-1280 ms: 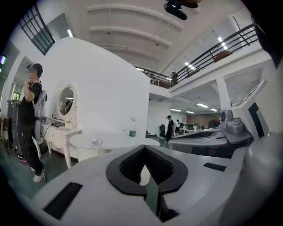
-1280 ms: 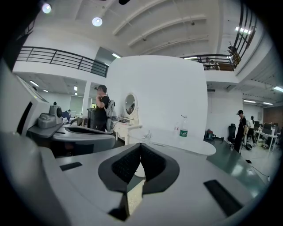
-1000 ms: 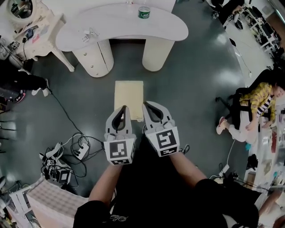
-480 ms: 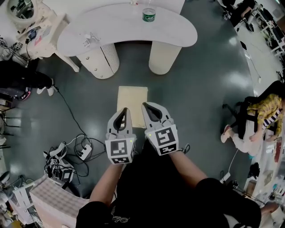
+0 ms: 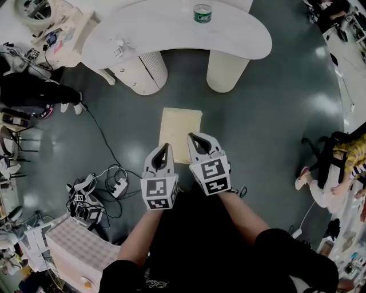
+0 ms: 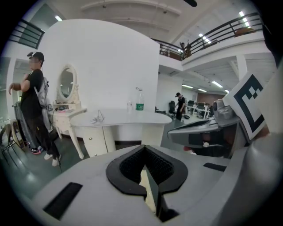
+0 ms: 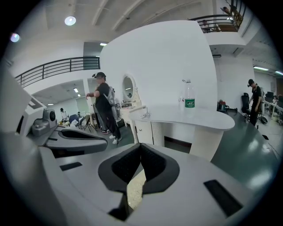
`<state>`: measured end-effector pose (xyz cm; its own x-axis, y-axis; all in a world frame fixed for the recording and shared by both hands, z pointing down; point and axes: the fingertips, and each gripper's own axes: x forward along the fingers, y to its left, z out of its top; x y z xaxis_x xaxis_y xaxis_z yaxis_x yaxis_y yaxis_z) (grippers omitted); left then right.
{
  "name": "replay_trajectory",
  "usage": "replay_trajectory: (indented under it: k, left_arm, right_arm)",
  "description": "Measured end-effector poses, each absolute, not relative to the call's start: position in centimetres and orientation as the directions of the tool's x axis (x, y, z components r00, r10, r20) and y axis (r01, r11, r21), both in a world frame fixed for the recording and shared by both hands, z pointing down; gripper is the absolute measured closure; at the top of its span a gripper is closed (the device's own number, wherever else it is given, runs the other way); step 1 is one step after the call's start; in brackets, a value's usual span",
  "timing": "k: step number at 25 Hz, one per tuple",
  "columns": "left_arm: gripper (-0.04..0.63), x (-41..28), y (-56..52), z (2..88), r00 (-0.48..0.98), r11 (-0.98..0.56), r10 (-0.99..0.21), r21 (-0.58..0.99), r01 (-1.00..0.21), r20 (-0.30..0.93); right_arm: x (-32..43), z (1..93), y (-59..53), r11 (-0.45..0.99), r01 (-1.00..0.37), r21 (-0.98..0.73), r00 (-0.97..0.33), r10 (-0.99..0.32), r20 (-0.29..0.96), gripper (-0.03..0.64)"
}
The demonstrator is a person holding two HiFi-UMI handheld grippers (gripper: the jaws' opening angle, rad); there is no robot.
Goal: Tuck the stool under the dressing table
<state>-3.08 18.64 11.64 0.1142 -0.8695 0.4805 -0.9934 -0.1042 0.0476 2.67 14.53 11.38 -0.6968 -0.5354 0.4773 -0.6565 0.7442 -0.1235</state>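
We hold the left gripper (image 5: pixel 164 147) and right gripper (image 5: pixel 192 137) side by side, both clenched on nothing, with the stool (image 5: pixel 180 122) just ahead of their tips, nearer the right one, its long axis running onward toward the gap beneath the dressing table (image 5: pixel 171 28).

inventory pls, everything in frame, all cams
Cream rectangular stool: 1, cream, on the floor in front of the table, not tucked under.
White curved dressing table: 1, white, top of head view.
Clear plastic bottle with green label: 1, on the dressing table.
Cream vanity with oval mirror: 1, left of the dressing table.
White power strip with black cables: 1, floor, left.
Standing person in black: 1, by the vanity.
Seated person in yellow striped top: 1, right edge.
Left gripper: 1, grey, shut, empty.
Right gripper: 1, grey, shut, empty.
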Motion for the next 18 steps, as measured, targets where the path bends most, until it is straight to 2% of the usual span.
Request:
replay_trajectory:
  k: [9,18]
  left_arm:
    - [0.589,-2.3,19.2,17.2,0.116,-0.084,-0.793,0.082,-0.993,0.599]
    - [0.589,-4.5,17.9,21.0,0.154,-0.116,-0.758,0.101,-0.988,0.634]
  right_arm:
    - [3.7,17.1,14.5,0.718,-0.671,-0.187,-0.673,-0.482,0.561,0.611]
    - [1.6,21.1,12.8,0.715,-0.671,-0.197,-0.656,-0.447,0.609,0.611]
